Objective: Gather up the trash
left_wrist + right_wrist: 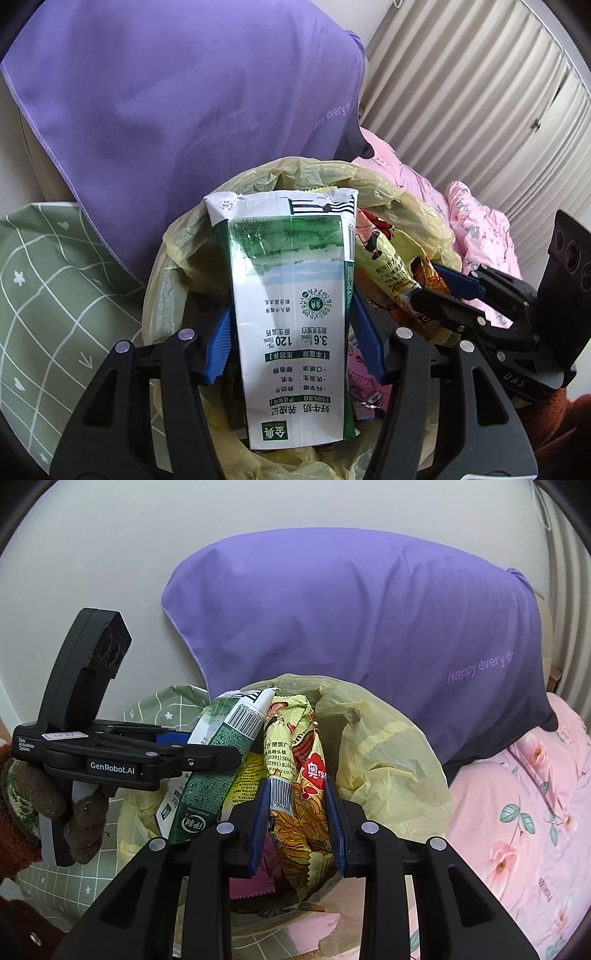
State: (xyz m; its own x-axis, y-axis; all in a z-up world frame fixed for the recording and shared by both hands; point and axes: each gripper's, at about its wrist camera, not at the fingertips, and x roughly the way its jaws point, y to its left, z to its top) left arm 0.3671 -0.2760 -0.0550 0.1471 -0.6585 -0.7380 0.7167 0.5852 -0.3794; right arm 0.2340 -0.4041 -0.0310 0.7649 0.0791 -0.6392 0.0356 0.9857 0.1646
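Left gripper (pixel 291 314): nearest the left wrist lens; its 2 blue pads sit against the 2 long sides of the milk carton (pixel 291 317), holding it with the jaws about half spread.
Right gripper (pixel 295 812): nearest the right wrist lens; jaws narrow, pads pressed on both sides of the noodle packet (pixel 295 775).
Landmark: bin (pixel 388 760), lined with a thin yellow bag, standing in front of the purple pillow (pixel 369 627).
Milk carton, place: over the bin's mouth, its lower end inside the liner, printing upside down.
Noodle packet, place: over the bin's mouth, just right of the carton and close to it.
Other trash: pink wrappers (pixel 273 864) lie deeper in the bin.
Carton handling: flattened and creased, so likely empty and light; the card sides are fairly stiff but smooth, and the mid-body hold suits it.
Packet handling: crinkly film, soft and slippery, probably light; a hold across the middle is safest.
Edges: the liner rim is floppy and could snag a fingertip.
Open room: tight, with both grippers sharing 1 opening; the pink quilt (pixel 524 812) lies right of the bin, the green checked cloth (pixel 55 277) left of it, and the clearest way is upward.
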